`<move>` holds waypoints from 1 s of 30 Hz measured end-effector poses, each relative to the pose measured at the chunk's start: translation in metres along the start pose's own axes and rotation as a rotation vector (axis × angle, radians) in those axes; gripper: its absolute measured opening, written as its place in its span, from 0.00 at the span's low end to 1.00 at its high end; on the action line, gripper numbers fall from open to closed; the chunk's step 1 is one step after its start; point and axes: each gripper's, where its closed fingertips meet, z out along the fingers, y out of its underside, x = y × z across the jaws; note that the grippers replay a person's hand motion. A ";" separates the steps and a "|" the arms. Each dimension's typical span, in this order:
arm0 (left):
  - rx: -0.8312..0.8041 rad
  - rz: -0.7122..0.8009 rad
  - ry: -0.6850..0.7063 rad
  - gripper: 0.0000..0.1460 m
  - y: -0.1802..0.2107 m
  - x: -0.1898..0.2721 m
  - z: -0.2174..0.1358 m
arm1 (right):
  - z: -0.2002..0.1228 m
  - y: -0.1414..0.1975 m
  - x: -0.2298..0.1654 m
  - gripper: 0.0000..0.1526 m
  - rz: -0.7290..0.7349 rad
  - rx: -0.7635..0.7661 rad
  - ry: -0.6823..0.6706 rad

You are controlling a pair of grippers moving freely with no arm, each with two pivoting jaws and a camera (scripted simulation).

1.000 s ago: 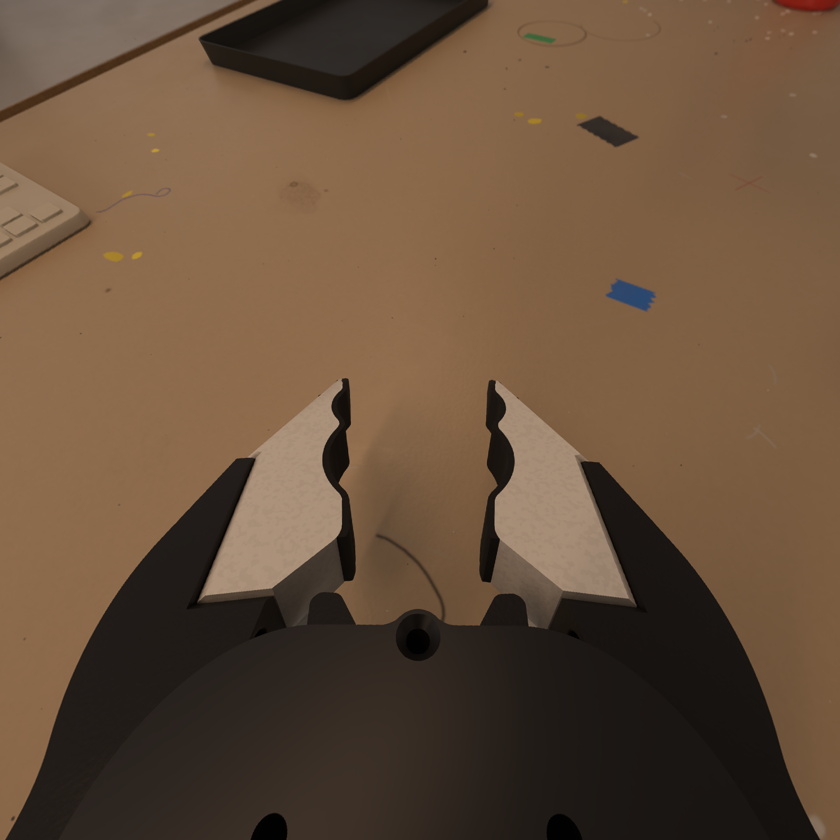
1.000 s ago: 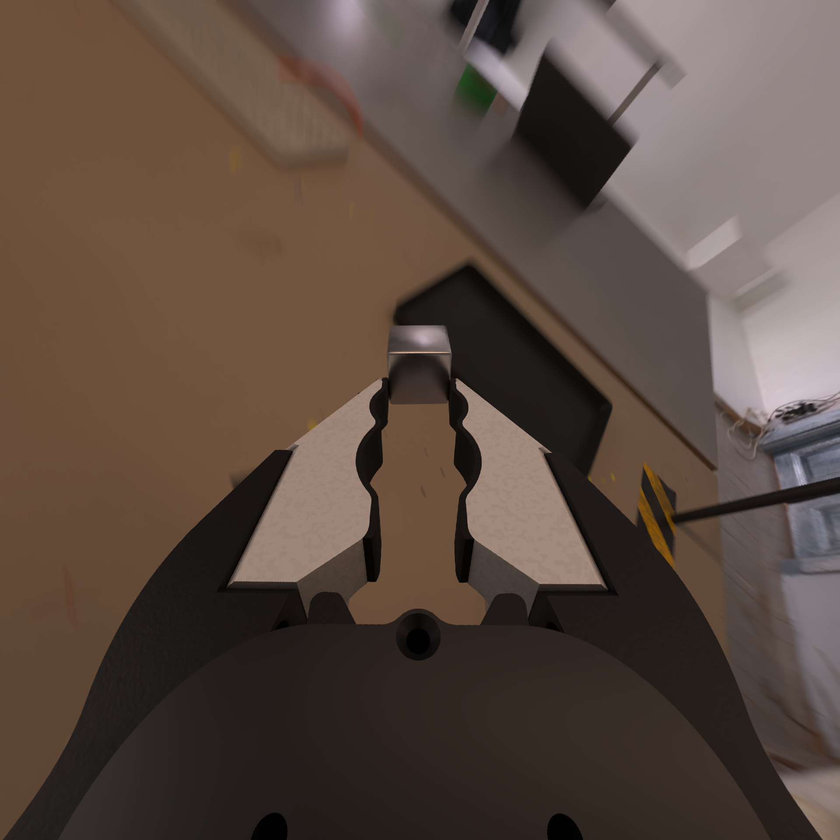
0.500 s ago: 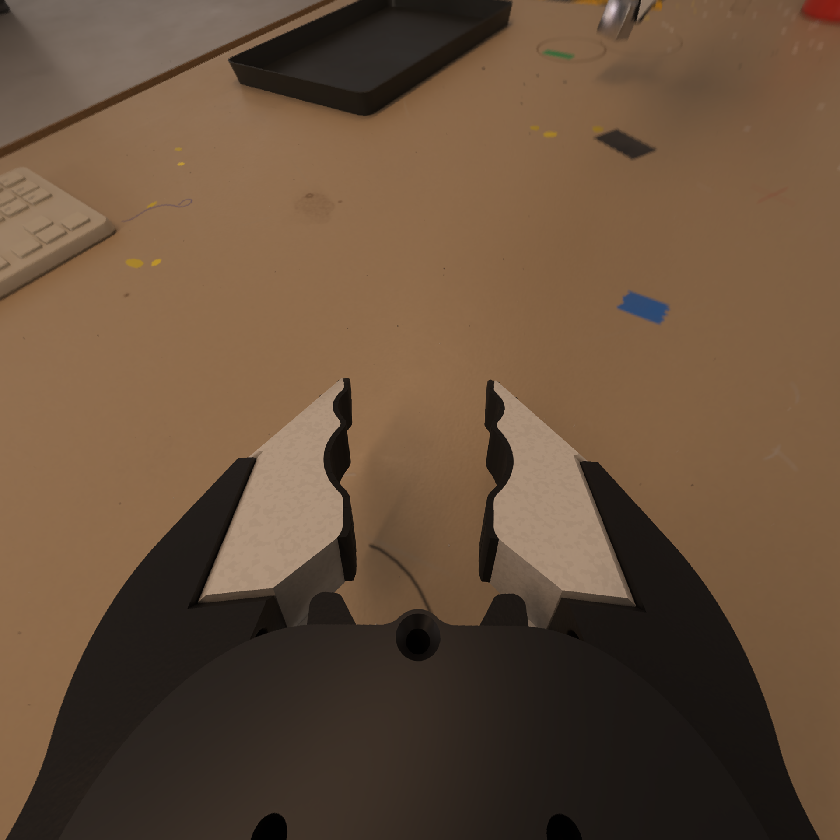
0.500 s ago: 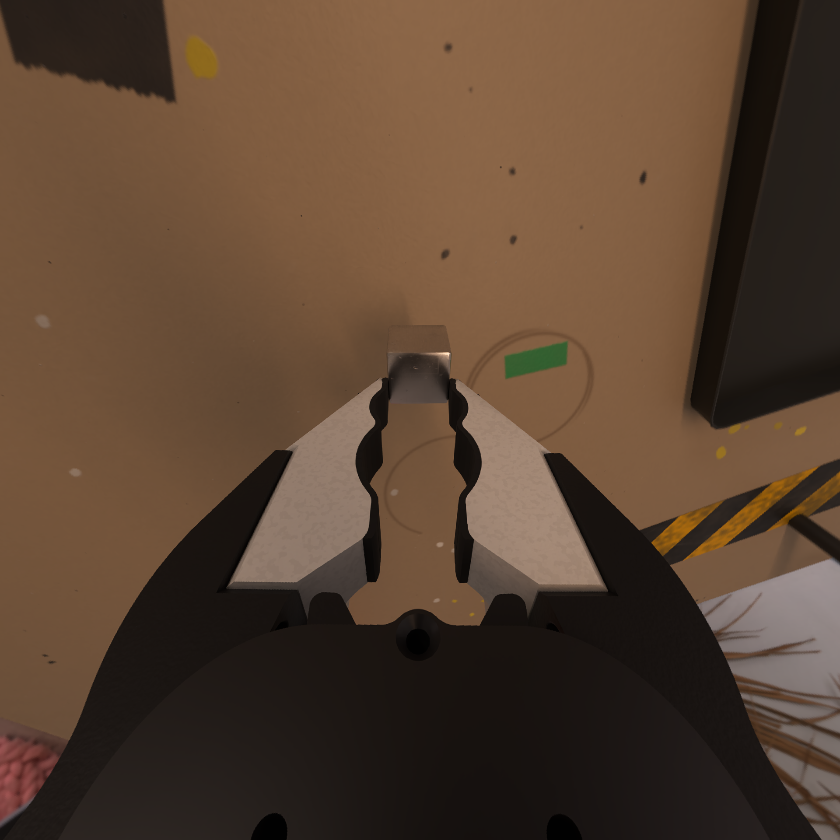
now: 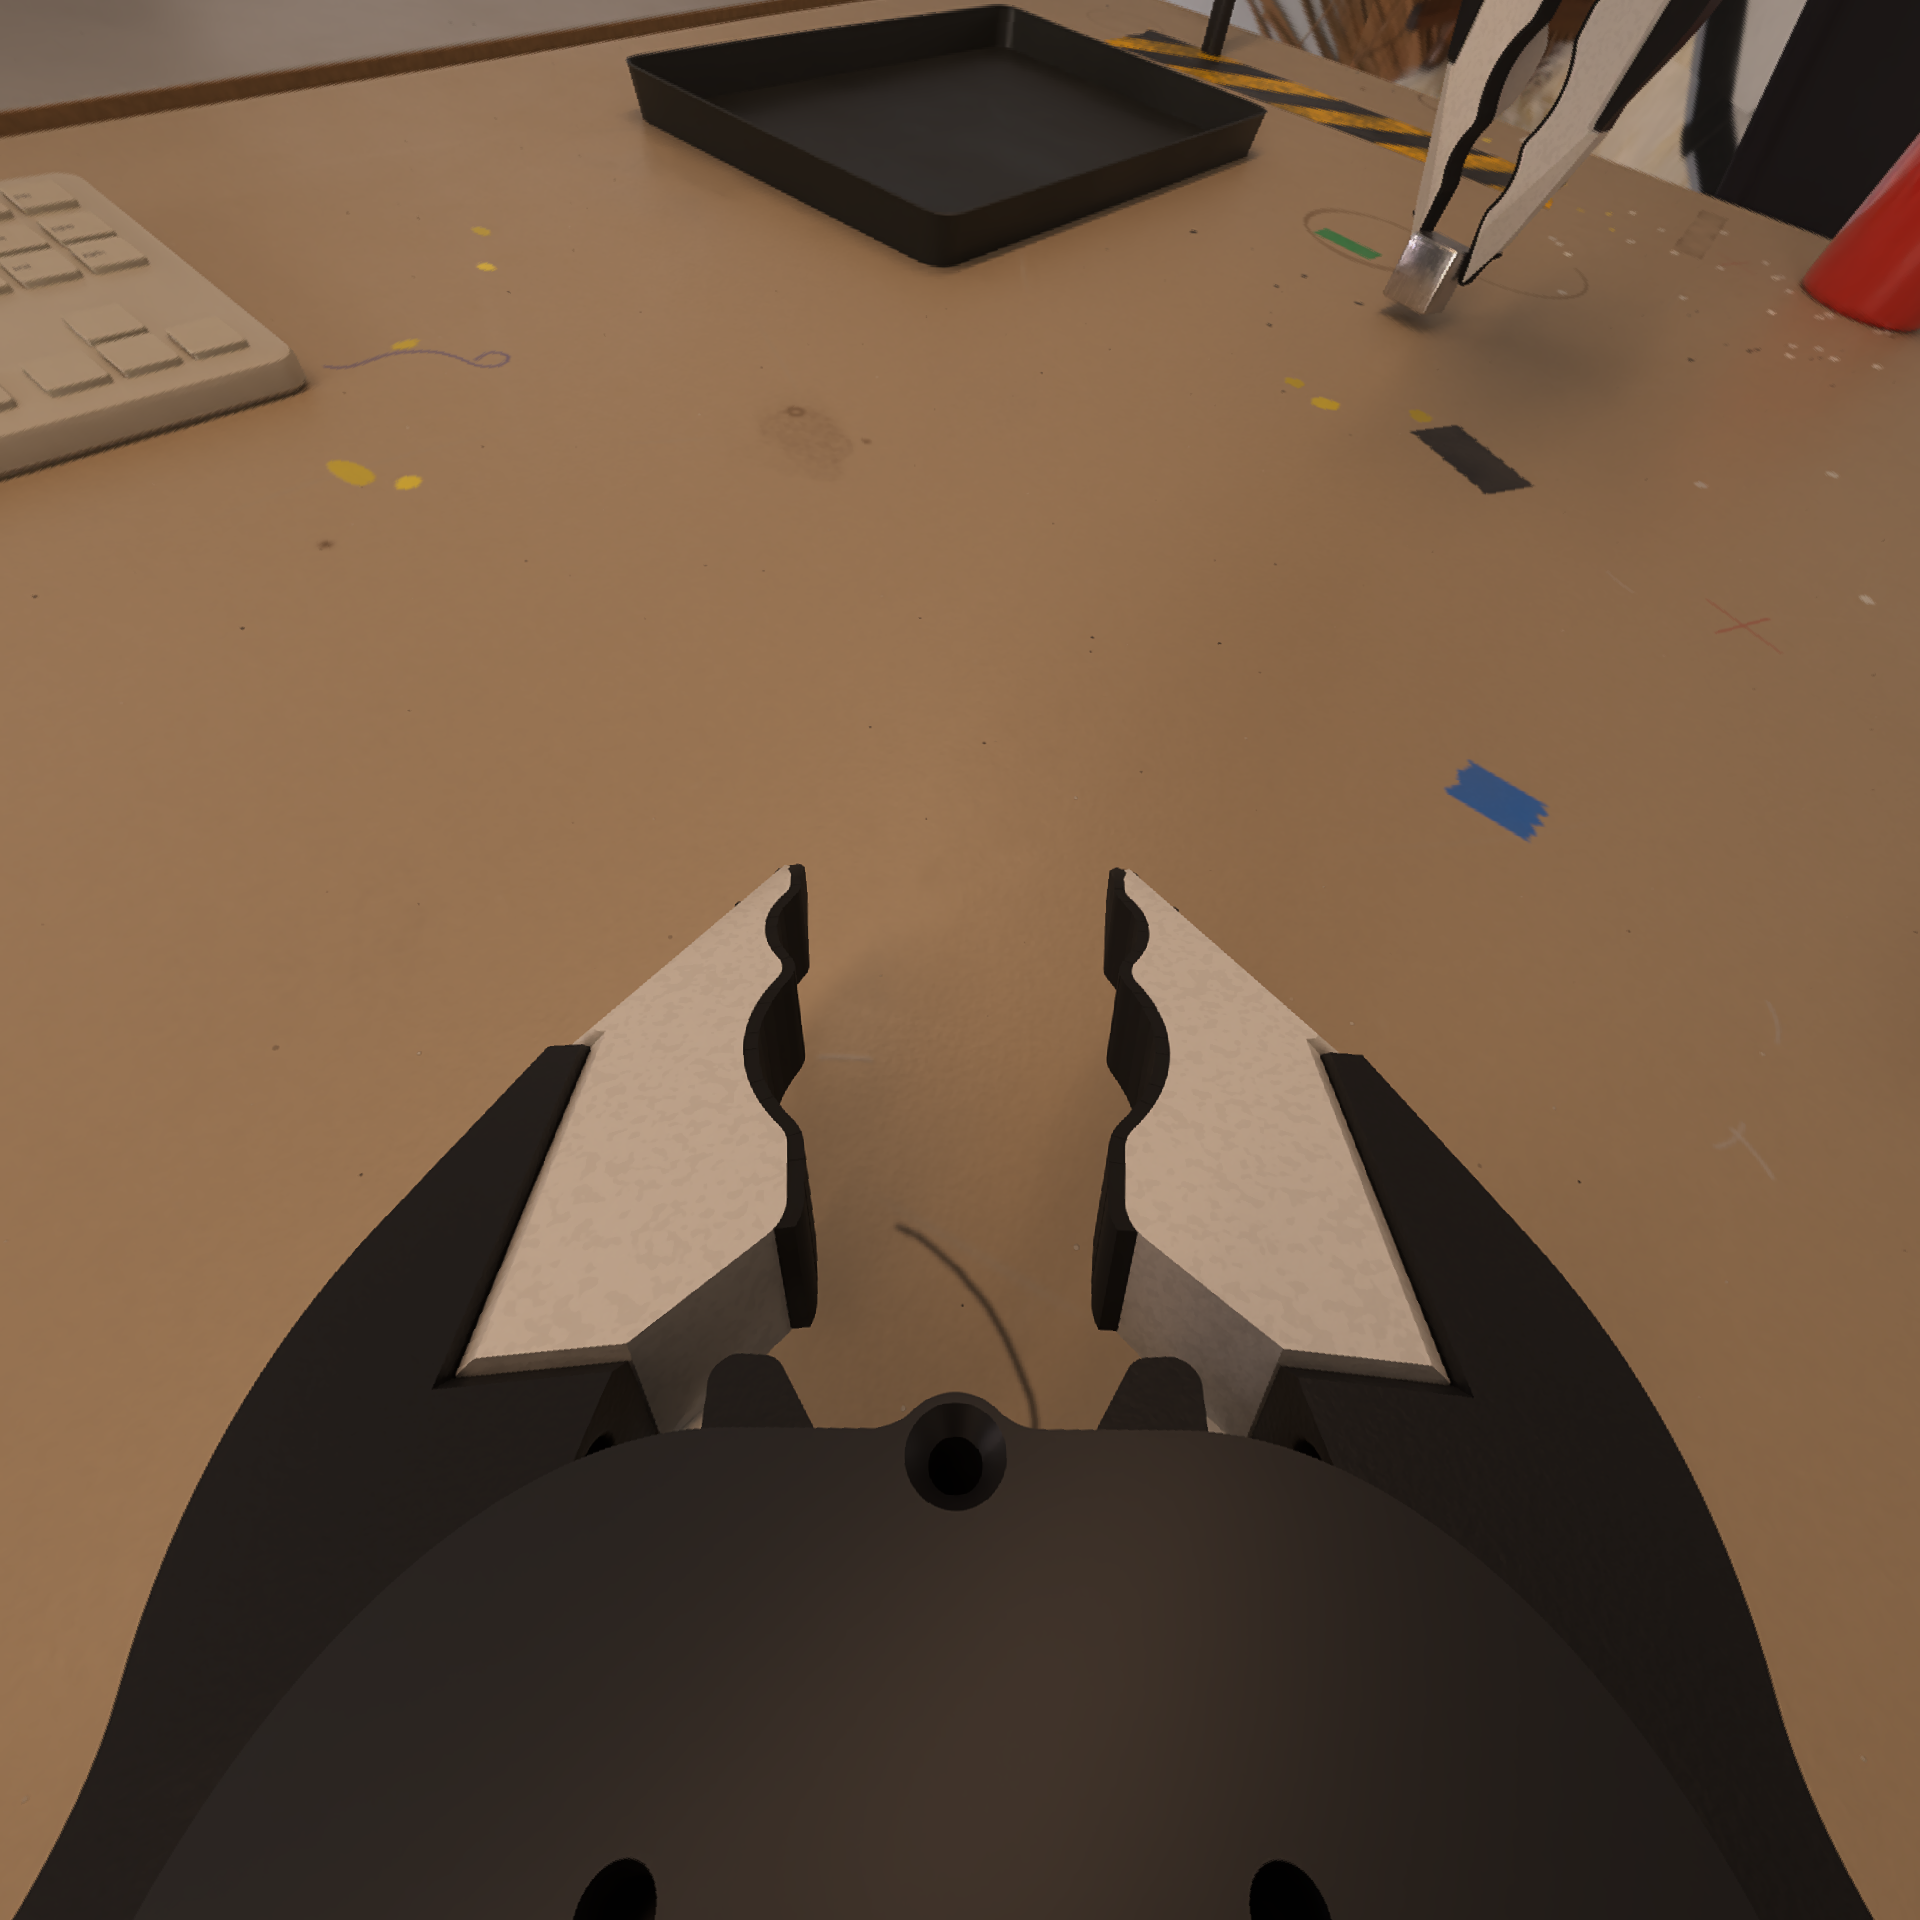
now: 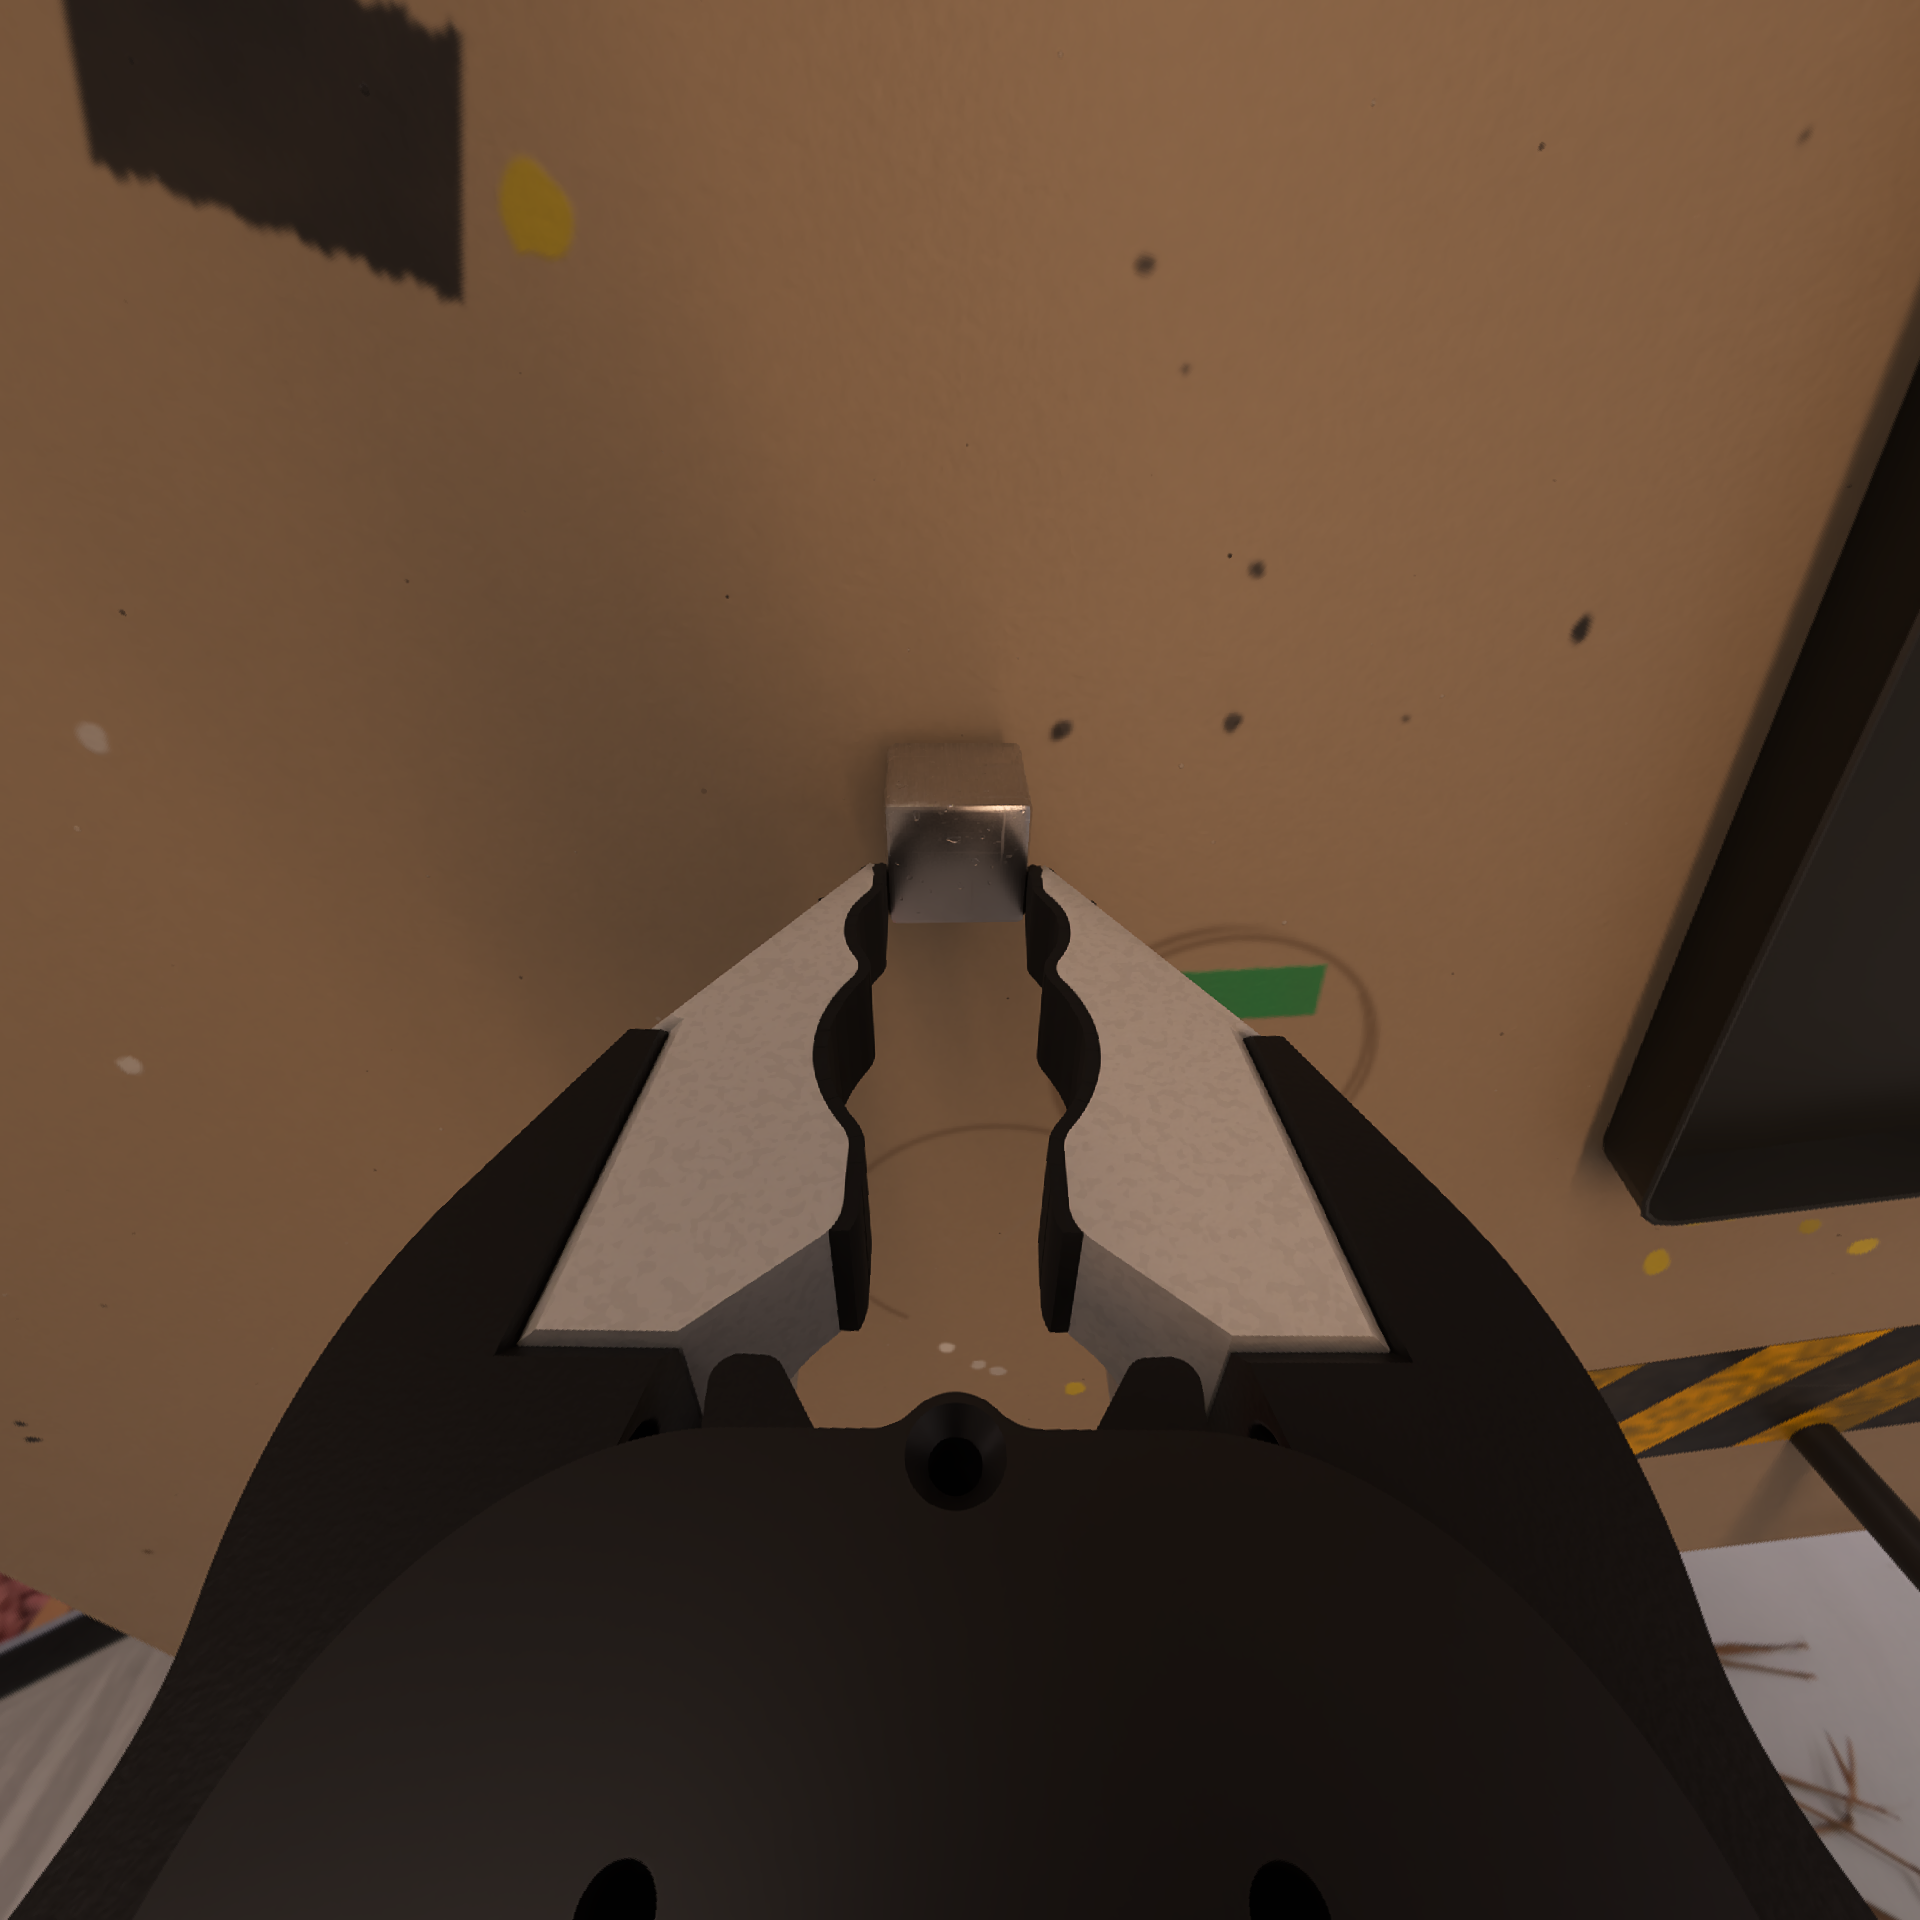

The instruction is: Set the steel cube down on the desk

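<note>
My right gripper [image 6: 956,883] is shut on the small steel cube [image 6: 956,842], held at the fingertips and pointing down at the brown desk [image 6: 727,520]. In the left wrist view the cube [image 5: 1425,272] sits tilted in the right gripper [image 5: 1449,260] at the far right, its lower corner at or just above the desk; I cannot tell if it touches. My left gripper [image 5: 956,883] is open and empty, low over the desk near its front.
A black tray [image 5: 945,135] lies at the back and shows at the right edge of the right wrist view [image 6: 1818,935]. A beige keyboard [image 5: 104,322] is at the left. A red object [image 5: 1870,260] stands at the far right. Tape patches are green [image 6: 1262,989], black [image 5: 1470,457] and blue [image 5: 1496,798].
The right gripper swung from looking across the room to pointing down and has lowered the cube close to the desk. The left gripper has shifted its view slightly; it stays open.
</note>
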 end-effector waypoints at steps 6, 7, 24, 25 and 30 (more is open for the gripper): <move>-0.006 -0.019 0.013 0.39 0.001 0.001 0.001 | 0.001 0.002 0.001 0.17 -0.021 -0.032 0.011; -0.004 -0.018 0.014 0.39 0.001 0.002 0.001 | 0.001 0.003 0.002 0.17 -0.023 -0.038 0.011; -0.007 -0.017 0.020 0.39 0.001 0.002 0.002 | -0.011 0.005 0.005 0.29 -0.041 -0.105 0.059; -0.006 -0.015 0.020 0.39 0.001 0.002 0.002 | -0.017 0.003 0.005 0.30 -0.034 -0.098 0.074; 0.005 0.020 0.003 0.40 -0.001 0.004 -0.001 | -0.073 -0.042 -0.011 0.33 0.062 0.202 0.165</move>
